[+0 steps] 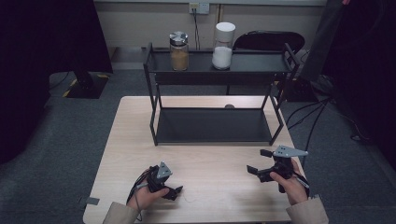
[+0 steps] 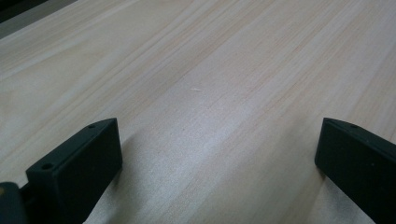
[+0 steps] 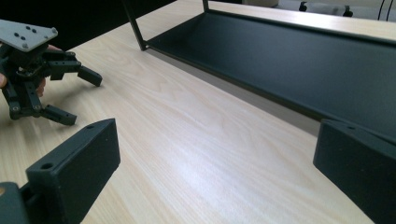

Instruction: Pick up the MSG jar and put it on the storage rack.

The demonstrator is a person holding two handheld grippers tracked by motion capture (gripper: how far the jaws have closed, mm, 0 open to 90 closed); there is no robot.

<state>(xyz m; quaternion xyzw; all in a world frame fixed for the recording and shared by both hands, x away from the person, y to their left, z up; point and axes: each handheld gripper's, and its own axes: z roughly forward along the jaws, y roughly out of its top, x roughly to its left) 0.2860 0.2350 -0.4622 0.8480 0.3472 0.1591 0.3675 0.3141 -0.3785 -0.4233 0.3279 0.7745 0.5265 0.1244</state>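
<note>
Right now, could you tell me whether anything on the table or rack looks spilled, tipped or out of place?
Nothing stands out. Both jars stand upright on the rack's top shelf, the lower shelf is bare, and both grippers hang open, holding nothing.

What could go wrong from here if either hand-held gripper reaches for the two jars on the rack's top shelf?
1. The brown-filled jar and white-filled jar stand tall on the top shelf; a nudge might tip one off.
2. The rack is slim-framed, so either open gripper, the left hand-held gripper or the right hand-held gripper, could catch a post while rising.
3. The jars look smooth, so a loose grip may slip.
</note>
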